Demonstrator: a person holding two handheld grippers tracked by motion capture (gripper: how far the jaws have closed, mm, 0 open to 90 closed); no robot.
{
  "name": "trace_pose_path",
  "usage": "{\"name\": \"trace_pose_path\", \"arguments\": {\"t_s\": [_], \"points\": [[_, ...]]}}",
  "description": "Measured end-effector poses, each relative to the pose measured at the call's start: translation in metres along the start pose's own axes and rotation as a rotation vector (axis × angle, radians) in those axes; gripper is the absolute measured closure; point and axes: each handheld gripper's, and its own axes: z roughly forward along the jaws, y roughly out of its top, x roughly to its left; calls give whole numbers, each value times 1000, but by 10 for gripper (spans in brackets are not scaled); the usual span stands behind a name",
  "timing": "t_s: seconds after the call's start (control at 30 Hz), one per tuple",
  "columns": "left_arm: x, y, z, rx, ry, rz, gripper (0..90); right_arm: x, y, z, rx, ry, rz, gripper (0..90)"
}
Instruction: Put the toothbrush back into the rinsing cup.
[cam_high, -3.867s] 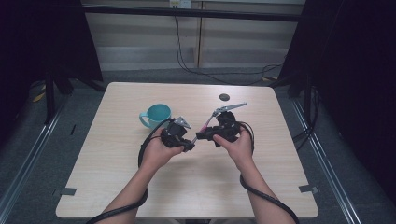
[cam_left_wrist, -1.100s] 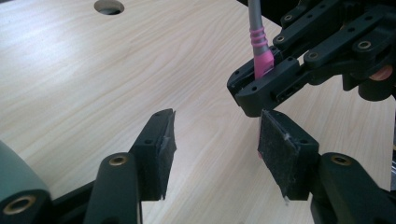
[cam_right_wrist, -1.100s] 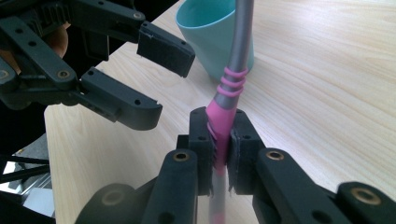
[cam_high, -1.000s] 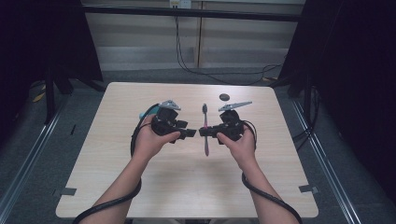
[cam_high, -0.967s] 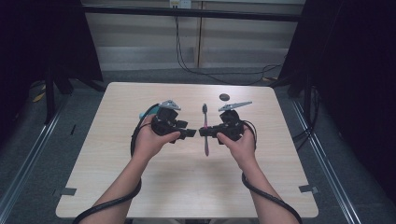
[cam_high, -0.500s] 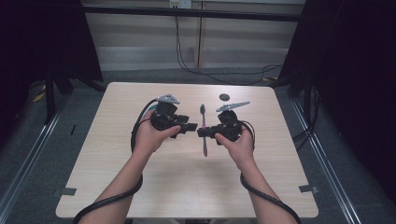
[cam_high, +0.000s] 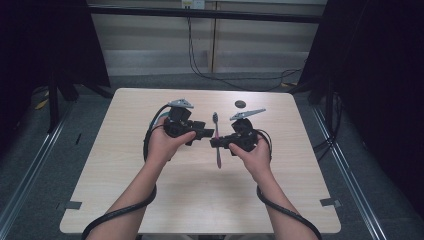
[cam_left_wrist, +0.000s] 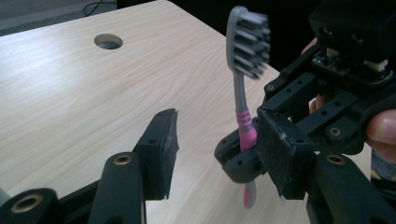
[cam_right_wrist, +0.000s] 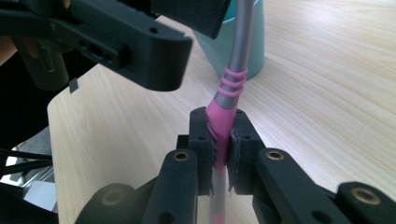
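In the high view, the left claw (cam_high: 206, 133) and the right claw (cam_high: 216, 143) are held facing each other over the middle of the table (cam_high: 125, 165), tips nearly meeting. A toothbrush (cam_high: 217, 140) is seen between them, running away from the person, its head beyond the claws and its pink handle end on the near side of them. A dark round hole (cam_high: 240, 104) lies in the table beyond the right claw, well apart from it. In the left gripper view, the left claw (cam_left_wrist: 215, 144) is seen spread wide, nothing between its pads. The toothbrush (cam_left_wrist: 246, 51) stands nearly upright just past the claw's right-hand jaw, grey bristled head at the top, pink grip below, and it is pinched at the pink part by the right claw (cam_left_wrist: 238, 156), which comes in from the right. The hole (cam_left_wrist: 108, 41) is seen far ahead of the left claw, up and to its left. In the right gripper view, the right claw (cam_right_wrist: 219, 140) is pressed together on the toothbrush (cam_right_wrist: 224, 105) at its pink grip, the grey neck rising above the jaws and the handle passing down between them. A teal cup (cam_right_wrist: 252, 46) stands on the table just behind the neck, and one jaw of the left claw is seen above and to the left, clear of the brush.
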Motion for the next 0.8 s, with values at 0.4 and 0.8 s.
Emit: {"name": "trace_pose_path", "arguments": {"t_s": [0.4, 0.8], "points": [[-1, 0, 5, -30, -23, -15, 569, 3, 0, 3, 4, 13, -2, 820], [-6, -2, 15, -52, -60, -44, 689, 6, 1, 2, -5, 26, -7, 820]]}}
